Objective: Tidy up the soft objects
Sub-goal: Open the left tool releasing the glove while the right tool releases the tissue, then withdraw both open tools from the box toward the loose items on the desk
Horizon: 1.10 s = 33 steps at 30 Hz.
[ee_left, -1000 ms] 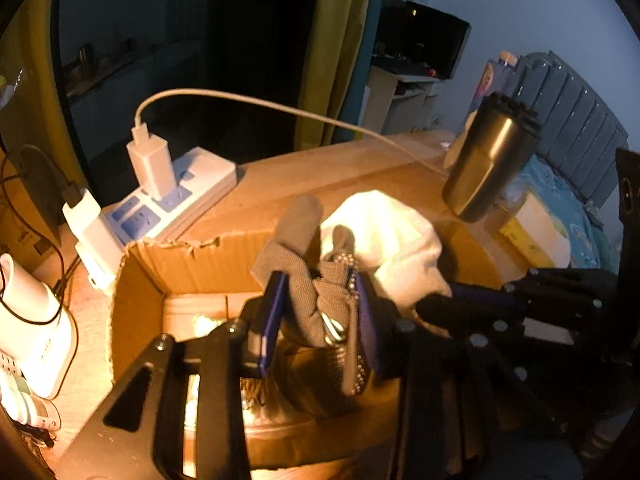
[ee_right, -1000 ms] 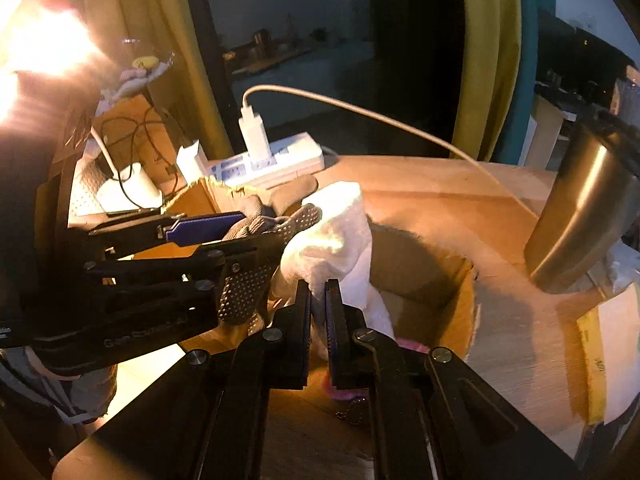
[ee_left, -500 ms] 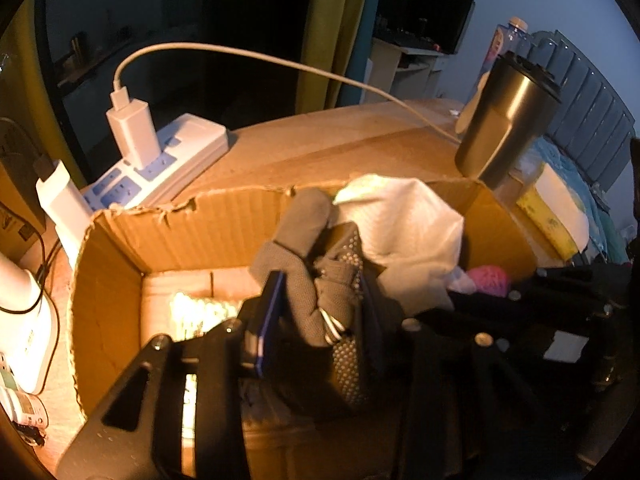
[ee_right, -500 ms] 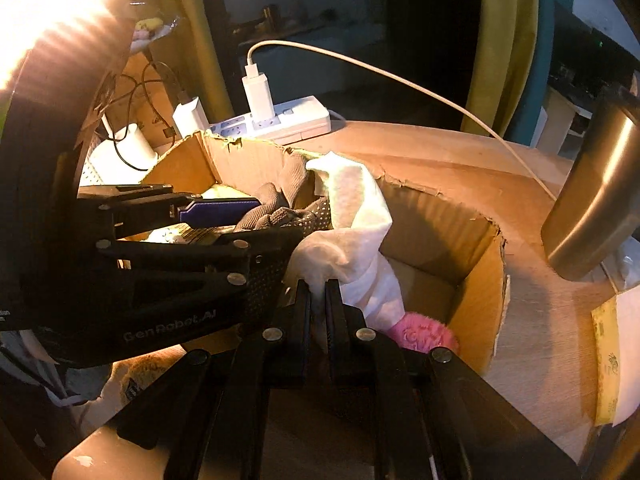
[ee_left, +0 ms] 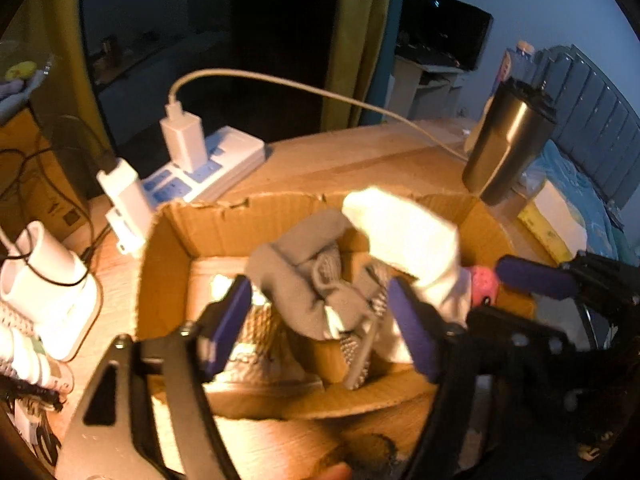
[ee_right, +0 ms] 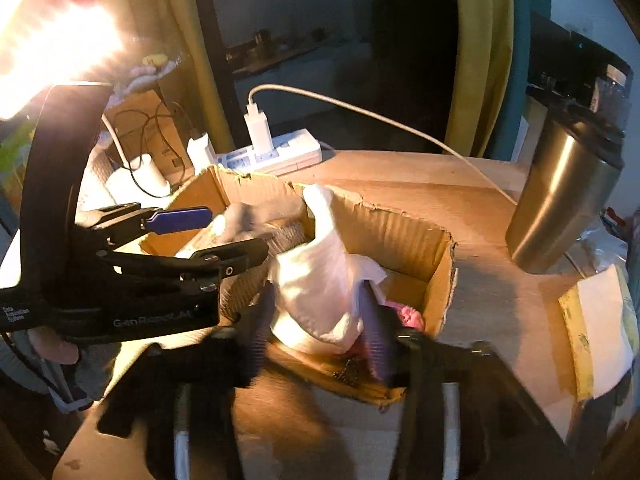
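An open cardboard box (ee_left: 164,264) (ee_right: 436,248) sits on the table. Inside lie a grey dotted work glove (ee_left: 316,280) (ee_right: 244,216), a white cloth (ee_left: 412,240) (ee_right: 320,280) and a pink soft thing (ee_left: 482,284) (ee_right: 408,316). My left gripper (ee_left: 320,320) is open over the box, its blue-padded jaws on either side of the grey glove. It also shows in the right wrist view (ee_right: 208,232). My right gripper (ee_right: 320,332) is open, its jaws on either side of the white cloth; its blue pad (ee_left: 532,276) shows in the left wrist view.
A steel tumbler (ee_left: 508,144) (ee_right: 568,196) stands right of the box. A white power strip (ee_left: 204,168) (ee_right: 276,152) with chargers and a white cable lies behind the box. White devices (ee_left: 44,288) sit at the left. A yellow-edged paper (ee_right: 600,324) lies at the right.
Both grippers have opened and let go of the grey glove and the white cloth, which have dropped into the box. Both grippers sit a little farther back.
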Each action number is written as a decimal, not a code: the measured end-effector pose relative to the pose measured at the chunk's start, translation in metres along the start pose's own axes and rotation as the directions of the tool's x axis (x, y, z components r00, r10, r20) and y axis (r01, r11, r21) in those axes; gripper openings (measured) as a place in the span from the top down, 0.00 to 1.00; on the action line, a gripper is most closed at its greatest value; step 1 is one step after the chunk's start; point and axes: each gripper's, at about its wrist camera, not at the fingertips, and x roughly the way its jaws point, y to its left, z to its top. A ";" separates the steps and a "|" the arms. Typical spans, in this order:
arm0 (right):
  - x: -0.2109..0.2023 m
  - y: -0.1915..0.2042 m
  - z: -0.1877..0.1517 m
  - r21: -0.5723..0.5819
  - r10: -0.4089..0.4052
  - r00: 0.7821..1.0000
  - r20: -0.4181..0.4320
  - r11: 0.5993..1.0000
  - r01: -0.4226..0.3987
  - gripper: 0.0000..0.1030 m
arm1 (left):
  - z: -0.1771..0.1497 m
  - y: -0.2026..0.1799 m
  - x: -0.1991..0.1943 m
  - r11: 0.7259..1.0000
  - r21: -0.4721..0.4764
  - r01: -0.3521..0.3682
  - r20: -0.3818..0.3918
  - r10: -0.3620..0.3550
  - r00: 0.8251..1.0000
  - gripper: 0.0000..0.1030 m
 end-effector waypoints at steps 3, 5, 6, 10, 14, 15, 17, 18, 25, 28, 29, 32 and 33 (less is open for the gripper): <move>-0.015 0.004 0.002 -0.004 -0.019 0.999 0.029 1.000 0.019 0.46 | 0.001 0.001 -0.012 1.000 0.000 -0.008 0.019 0.008 1.000 0.28; -0.026 0.007 0.003 -0.005 -0.030 0.998 0.048 1.000 0.031 0.46 | 0.002 0.000 -0.024 1.000 0.003 -0.013 0.036 0.013 0.999 0.28; -0.032 0.008 0.004 -0.004 -0.035 0.998 0.058 0.999 0.036 0.46 | 0.002 -0.001 -0.030 1.000 0.004 -0.014 0.043 0.014 0.999 0.26; -0.053 0.013 0.008 -0.003 -0.056 0.993 0.104 0.998 0.056 0.38 | 0.003 -0.002 -0.056 1.000 0.006 -0.018 0.087 0.018 0.996 0.13; -0.072 0.019 0.010 -0.010 -0.067 0.989 0.135 0.998 0.069 0.34 | 0.002 0.001 -0.078 1.000 -0.007 -0.006 0.122 0.007 0.993 0.13; -0.079 0.022 0.010 -0.011 -0.076 0.986 0.145 0.997 0.078 0.34 | 0.002 0.001 -0.083 1.000 -0.007 -0.005 0.130 0.006 0.992 0.12; -0.088 0.025 0.010 -0.013 -0.095 0.983 0.160 0.995 0.098 0.33 | 0.002 0.001 -0.092 1.000 -0.007 -0.002 0.147 0.003 0.989 0.12; -0.094 0.029 0.009 -0.015 -0.108 0.979 0.170 0.994 0.113 0.33 | 0.002 0.000 -0.098 1.000 -0.007 -0.001 0.153 0.002 0.988 0.12; -0.134 0.046 0.001 -0.018 -0.124 0.963 0.238 0.991 0.132 0.28 | -0.008 -0.008 -0.141 1.000 0.004 -0.002 0.216 0.001 0.976 0.12; -0.149 0.052 -0.002 -0.012 -0.119 0.959 0.259 0.992 0.126 0.28 | -0.013 -0.012 -0.158 1.000 0.006 0.000 0.242 -0.002 0.970 0.12; -0.154 0.053 -0.004 -0.012 -0.120 0.957 0.264 0.992 0.128 0.28 | -0.015 -0.014 -0.163 1.000 0.006 0.002 0.250 -0.004 0.968 0.12; -0.167 0.059 -0.009 -0.011 -0.123 0.952 0.279 0.991 0.132 0.28 | -0.024 -0.018 -0.180 1.000 0.009 0.004 0.272 -0.006 0.962 0.12; -0.170 0.060 -0.012 -0.011 -0.124 0.951 0.283 0.991 0.133 0.28 | -0.027 -0.019 -0.185 1.000 0.010 0.006 0.276 -0.009 0.961 0.12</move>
